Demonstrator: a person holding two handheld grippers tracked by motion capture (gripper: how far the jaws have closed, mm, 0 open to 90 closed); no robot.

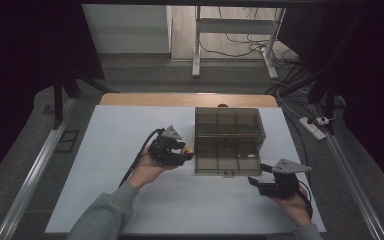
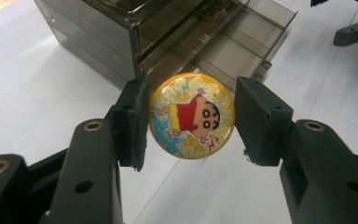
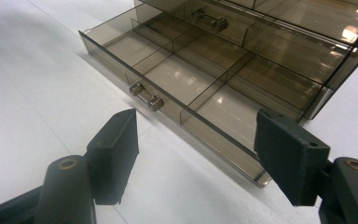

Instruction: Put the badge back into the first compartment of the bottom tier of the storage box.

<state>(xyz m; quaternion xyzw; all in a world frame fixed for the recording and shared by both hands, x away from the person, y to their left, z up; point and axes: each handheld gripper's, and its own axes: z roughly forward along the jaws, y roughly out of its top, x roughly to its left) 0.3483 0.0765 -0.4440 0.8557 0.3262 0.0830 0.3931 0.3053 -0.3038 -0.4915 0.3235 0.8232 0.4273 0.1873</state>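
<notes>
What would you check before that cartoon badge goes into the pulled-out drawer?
1. Badge sits between the left gripper pads: ok, though contact on the right-hand pad is hard to judge.
2. Bottom drawer pulled out of the smoky plastic box: ok.
3. Drawer sections free of other things: ok, those in sight look bare.
4. Right gripper open, holding nothing, clear of the drawer: ok.
5. Badge over the drawer: not ok, it hangs beside the box, above the white table.
6. Grip firm enough for the move: cannot tell.
</notes>
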